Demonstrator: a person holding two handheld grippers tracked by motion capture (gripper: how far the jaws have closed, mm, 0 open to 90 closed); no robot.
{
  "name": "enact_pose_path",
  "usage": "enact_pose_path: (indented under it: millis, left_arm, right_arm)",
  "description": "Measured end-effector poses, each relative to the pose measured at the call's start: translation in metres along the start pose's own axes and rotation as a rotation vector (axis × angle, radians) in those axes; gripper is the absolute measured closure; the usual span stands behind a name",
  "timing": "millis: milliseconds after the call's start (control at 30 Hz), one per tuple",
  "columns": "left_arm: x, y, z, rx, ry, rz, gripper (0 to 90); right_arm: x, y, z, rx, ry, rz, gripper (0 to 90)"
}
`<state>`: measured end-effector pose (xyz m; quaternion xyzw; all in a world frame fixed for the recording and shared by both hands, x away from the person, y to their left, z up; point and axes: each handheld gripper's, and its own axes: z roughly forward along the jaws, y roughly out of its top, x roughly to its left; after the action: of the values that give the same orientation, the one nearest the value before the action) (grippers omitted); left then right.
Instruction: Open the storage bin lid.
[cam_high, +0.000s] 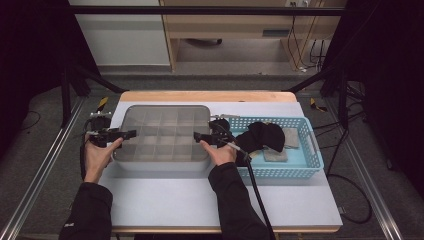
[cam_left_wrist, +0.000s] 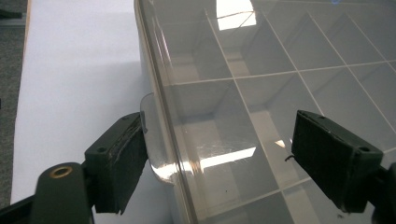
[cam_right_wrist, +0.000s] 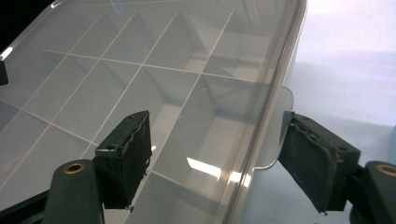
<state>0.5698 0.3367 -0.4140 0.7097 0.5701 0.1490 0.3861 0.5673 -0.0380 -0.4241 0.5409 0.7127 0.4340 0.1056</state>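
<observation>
The tabletop (cam_high: 165, 200), covered w/ a white sheet, is seen in the high view; all places below are given rel. to the clear compartment box (cam_high: 165, 134). The box is set on the tabletop's far-left half, lid shut, a grid of dividers visible through the lid. Just right of the box a light-blue basket (cam_high: 305, 167) is placed, w/ a black cloth (cam_high: 262, 136) and grey pads (cam_high: 276, 154) inside.

The left claw (cam_high: 131, 134) is held at the box's left edge, near its middle. In the left gripper view the claw (cam_left_wrist: 219, 161) is spread wide: one jaw is beside the box's small clear side tab (cam_left_wrist: 156, 135), outside the wall, the other is over the lid, apart from it as far as can be told.

The right claw (cam_high: 197, 136) is held at the box's right edge. In the right gripper view it (cam_right_wrist: 215, 161) is likewise spread, w/ one jaw over the lid and the other just beside the right-hand tab (cam_right_wrist: 275, 126); contact can't be told.
</observation>
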Motion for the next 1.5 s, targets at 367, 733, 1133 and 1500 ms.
enact_pose_path:
  millis: [367, 733, 1133, 1500]
  left_arm:
    - [0.004, -0.001, -0.006, -0.047, 0.005, -0.058, 29.8]
    - [0.005, -0.001, -0.03, -0.164, -0.011, -0.076, 45.4]
    - [0.0, -0.004, -0.059, -0.251, -0.027, -0.048, 55.2]
    - [-0.003, -0.008, -0.078, -0.298, -0.046, -0.034, 61.3]
  right_arm:
    - [-0.002, 0.001, -0.003, -0.019, 0.002, 0.013, 30.8]
    - [0.001, 0.005, -0.016, -0.114, 0.004, 0.028, 43.0]
    - [0.003, 0.01, -0.041, -0.188, 0.05, 0.035, 55.3]
    - [0.003, 0.011, -0.057, -0.207, 0.094, 0.035, 62.4]
